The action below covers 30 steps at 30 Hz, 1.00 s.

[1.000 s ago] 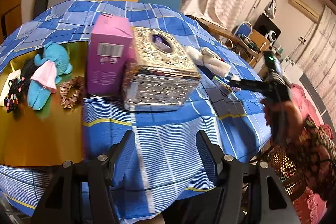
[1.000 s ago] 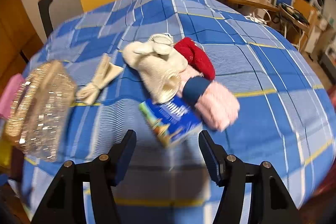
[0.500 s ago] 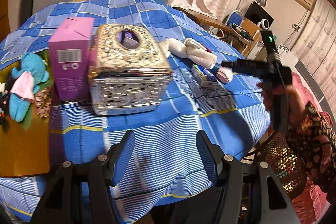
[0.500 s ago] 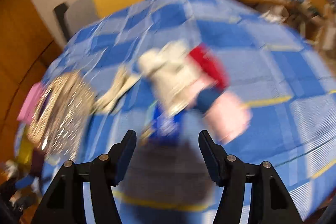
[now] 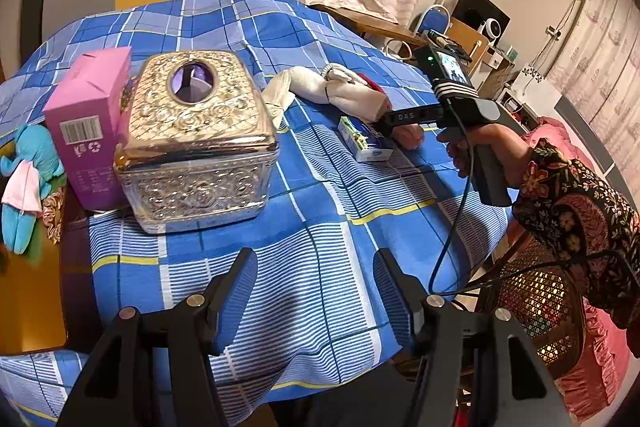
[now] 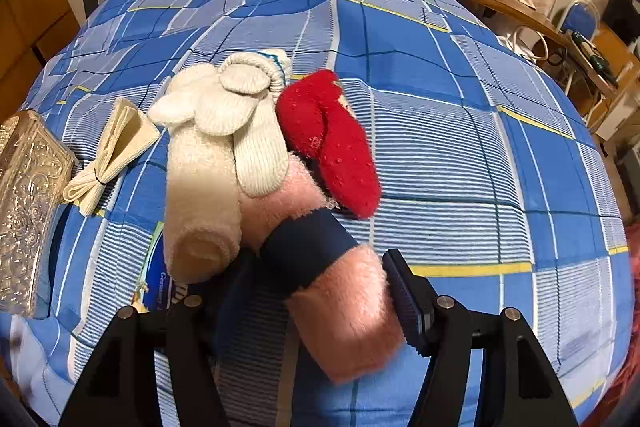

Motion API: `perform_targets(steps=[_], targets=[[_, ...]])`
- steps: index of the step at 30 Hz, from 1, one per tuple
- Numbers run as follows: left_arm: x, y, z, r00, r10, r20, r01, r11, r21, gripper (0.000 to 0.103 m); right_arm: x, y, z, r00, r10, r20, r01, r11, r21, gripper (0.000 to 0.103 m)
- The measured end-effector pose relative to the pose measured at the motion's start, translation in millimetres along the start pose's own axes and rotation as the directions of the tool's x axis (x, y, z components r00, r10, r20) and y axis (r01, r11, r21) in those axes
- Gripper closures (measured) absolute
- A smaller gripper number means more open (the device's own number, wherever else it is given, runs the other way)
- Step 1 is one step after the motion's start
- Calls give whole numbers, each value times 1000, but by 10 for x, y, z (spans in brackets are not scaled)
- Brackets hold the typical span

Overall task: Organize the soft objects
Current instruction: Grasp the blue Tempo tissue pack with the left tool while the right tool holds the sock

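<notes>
Right tongs [image 6: 316, 291] have closed in, spread around one pink sock [image 6: 344, 323]; left tongs [image 5: 316, 291] spread, empty.

Your right gripper [image 6: 320, 291] is now down over the pile of soft things, and the pink sock [image 6: 344, 319] lies between its open fingers; before, it hovered short of the pile. Your left gripper [image 5: 316, 291] has drifted right, so the silver tissue box [image 5: 196, 143] sits further left.

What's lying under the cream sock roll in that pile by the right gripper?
Under the cream sock roll lie a pink sock with a navy band and, at its near end, a blue printed packet. Most of the packet is covered, so its label cannot be read.
</notes>
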<state>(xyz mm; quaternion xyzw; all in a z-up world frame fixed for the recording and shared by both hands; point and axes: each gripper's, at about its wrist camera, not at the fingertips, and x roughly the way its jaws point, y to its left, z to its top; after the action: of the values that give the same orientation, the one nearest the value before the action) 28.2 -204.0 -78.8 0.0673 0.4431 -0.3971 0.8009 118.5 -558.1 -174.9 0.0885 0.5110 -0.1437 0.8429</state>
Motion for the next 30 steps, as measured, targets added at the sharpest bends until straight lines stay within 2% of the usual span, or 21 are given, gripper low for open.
perform_targets(steps=[6, 8, 14, 16, 19, 21, 30], targets=[[131, -151, 102, 999, -34, -18, 34, 999, 14, 42, -38, 63, -119, 999, -32, -2, 32, 998, -47, 52], [172, -209, 155, 999, -50, -15, 50, 999, 16, 42, -103, 28, -165, 1000, -28, -14, 28, 1000, -15, 54], [321, -446, 313, 997, -79, -20, 80, 996, 45, 42, -344, -222, -465, 999, -20, -46, 28, 984, 175, 57], [397, -521, 385, 996, -82, -27, 84, 995, 53, 42, -437, -327, -587, 997, -63, -50, 73, 970, 231, 58], [542, -614, 502, 997, -70, -38, 72, 996, 52, 42, -466, -434, -705, 995, -93, -40, 100, 956, 275, 60], [661, -664, 588, 996, -67, -51, 70, 996, 48, 42, -437, -489, -758, 996, -78, -41, 86, 953, 290, 61], [1511, -816, 1035, 988, 41, -146, -33, 998, 60, 41, -416, -530, -751, 997, -63, -45, 74, 954, 290, 56]])
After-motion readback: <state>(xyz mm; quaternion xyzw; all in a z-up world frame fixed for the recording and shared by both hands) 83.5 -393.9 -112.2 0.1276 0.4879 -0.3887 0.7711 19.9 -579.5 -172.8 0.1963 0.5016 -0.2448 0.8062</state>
